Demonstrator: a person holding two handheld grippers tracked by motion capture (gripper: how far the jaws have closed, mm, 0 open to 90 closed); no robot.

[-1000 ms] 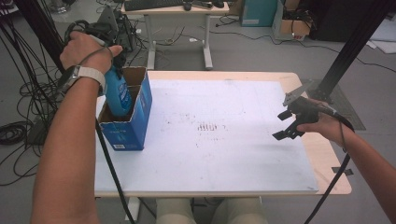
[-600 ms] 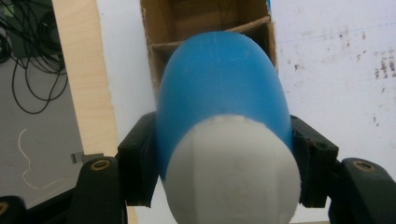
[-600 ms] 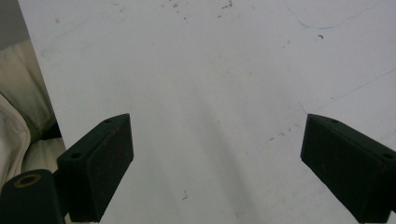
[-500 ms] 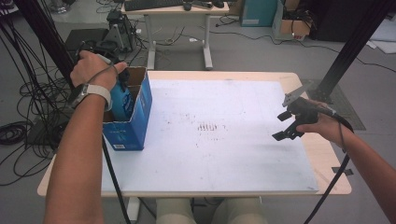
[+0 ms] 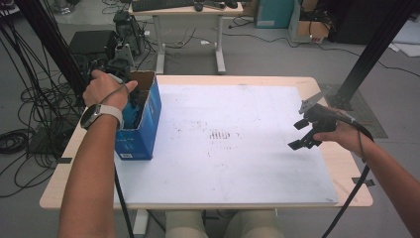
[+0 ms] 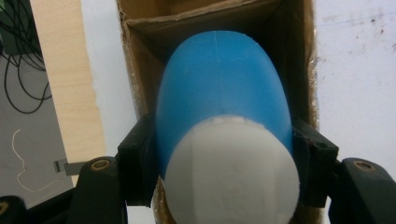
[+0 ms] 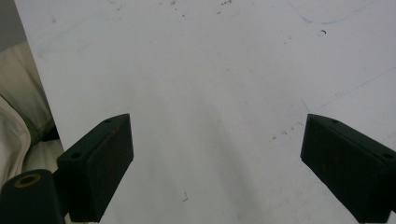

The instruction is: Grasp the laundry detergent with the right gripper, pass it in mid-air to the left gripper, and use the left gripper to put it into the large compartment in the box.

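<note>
Left gripper around blue bottle, upright, white cap uppermost, inside cardboard box.

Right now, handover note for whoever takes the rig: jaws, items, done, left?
Left gripper: jaws shut on the blue bottle, white cap toward the camera, bottle lowered partway into the open cardboard box at the table's left edge.
Right gripper: jaws open, nothing between them, held above the white board at the right side.
Done: bottle picked up and brought into the box mouth.
Left: probably lower it to the box floor, open the left jaws, withdraw the hand. Whether the bottle already touches the bottom cannot be told.
</note>
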